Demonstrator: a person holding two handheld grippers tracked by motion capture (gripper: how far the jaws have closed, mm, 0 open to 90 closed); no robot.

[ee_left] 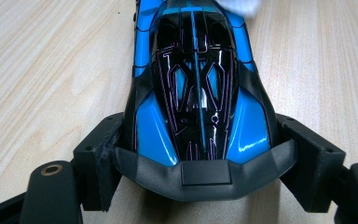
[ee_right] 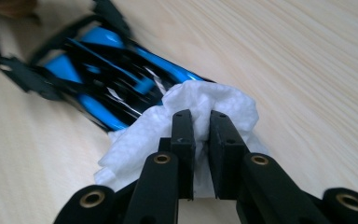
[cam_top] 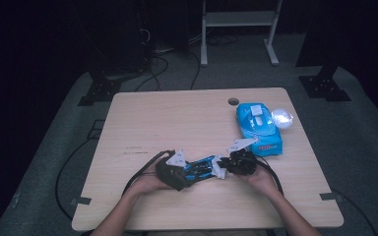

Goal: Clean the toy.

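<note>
A blue and black toy race car (cam_top: pixel 200 167) (ee_left: pixel 198 93) (ee_right: pixel 107 74) lies on the wooden table (cam_top: pixel 177 123) near its front edge. My left gripper (cam_top: pixel 177 172) (ee_left: pixel 200 158) is shut on the car's rear end, one jaw pressing each side. My right gripper (cam_top: pixel 229 164) (ee_right: pixel 200 123) is shut on a crumpled white wipe (cam_top: pixel 219 168) (ee_right: pixel 196 112), which rests against the car's front end. A corner of the wipe (ee_left: pixel 242 5) appears at the top of the left gripper view.
A blue pack of wipes (cam_top: pixel 258 128) with a white flap lies at the table's right side, beside a shiny clear wrapper (cam_top: pixel 281 118). A cable hole (cam_top: pixel 233 102) sits near the far edge. Cables trail off the table's front left.
</note>
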